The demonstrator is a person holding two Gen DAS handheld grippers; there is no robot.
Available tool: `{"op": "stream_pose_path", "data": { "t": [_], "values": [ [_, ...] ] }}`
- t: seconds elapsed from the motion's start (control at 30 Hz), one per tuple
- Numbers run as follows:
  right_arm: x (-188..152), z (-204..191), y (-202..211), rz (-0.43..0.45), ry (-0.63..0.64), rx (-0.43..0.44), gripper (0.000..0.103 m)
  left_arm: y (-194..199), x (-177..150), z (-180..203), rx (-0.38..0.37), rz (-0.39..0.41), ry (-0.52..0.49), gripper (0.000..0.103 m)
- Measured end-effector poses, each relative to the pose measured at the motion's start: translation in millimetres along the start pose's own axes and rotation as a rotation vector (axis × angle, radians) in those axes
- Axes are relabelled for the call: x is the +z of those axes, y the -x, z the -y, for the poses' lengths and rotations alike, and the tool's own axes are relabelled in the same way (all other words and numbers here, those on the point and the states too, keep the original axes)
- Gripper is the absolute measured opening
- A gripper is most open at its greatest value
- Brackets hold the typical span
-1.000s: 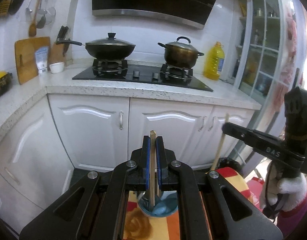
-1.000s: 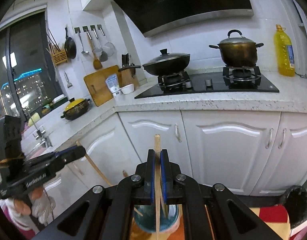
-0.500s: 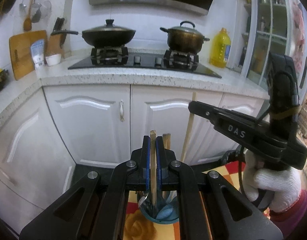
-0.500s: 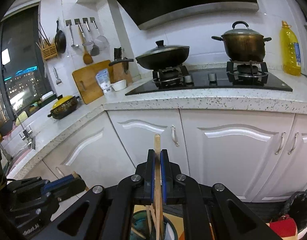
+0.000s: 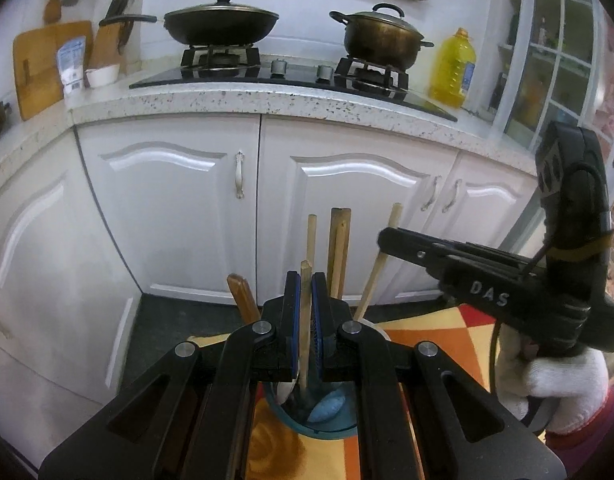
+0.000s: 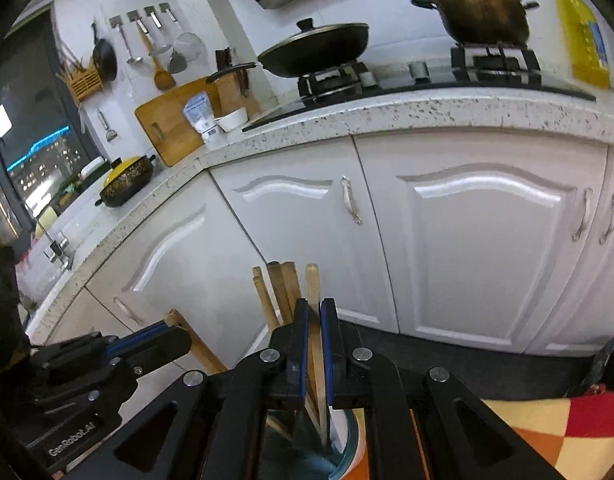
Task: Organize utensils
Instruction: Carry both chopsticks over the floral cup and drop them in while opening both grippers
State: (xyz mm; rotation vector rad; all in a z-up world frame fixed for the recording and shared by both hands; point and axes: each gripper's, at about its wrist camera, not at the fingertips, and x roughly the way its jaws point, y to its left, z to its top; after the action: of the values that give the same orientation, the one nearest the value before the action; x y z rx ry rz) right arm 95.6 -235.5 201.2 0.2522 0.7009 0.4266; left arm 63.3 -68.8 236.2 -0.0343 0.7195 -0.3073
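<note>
Several wooden utensils (image 5: 340, 248) already stand in the blue cup (image 5: 319, 420). The left hand-held gripper (image 5: 305, 304) clamps a chopstick (image 5: 305, 320) over the cup; the right hand-held gripper (image 6: 314, 328) is opening around its chopstick (image 6: 313, 284), lowered into the cup. Left's drop remains

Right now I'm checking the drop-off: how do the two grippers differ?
The left gripper has its jaws clamped on its chopstick; the right gripper has its jaws opening, with gaps beside its chopstick. Both chopsticks stand upright, their lower ends in the teal cup.
</note>
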Motion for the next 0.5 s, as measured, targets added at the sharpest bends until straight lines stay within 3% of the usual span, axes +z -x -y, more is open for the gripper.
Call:
{"op": "stream_pose_path", "data": {
  "t": [0.07,0.2,0.3,0.5],
  "values": [
    [-3.4,4.3,6.6,0.003,-0.02,0.014,0.034,1.9,-0.5,0.0,-0.004,0.0,0.01,0.005],
    [-13.5,5.0,14.1,-0.017,-0.015,0.018,0.034,4.4,-2.4,0.6,0.006,-0.003,0.013,0.015],
    [-26.0,5.5,20.5,-0.028,-0.008,0.006,0.034,8.7,-6.0,2.4,0.001,0.002,0.016,0.033],
    [-46.2,1.9,30.5,-0.034,0.006,-0.049,0.034,16.1,-13.0,6.9,0.031,0.021,0.003,0.042]
  ]
}}
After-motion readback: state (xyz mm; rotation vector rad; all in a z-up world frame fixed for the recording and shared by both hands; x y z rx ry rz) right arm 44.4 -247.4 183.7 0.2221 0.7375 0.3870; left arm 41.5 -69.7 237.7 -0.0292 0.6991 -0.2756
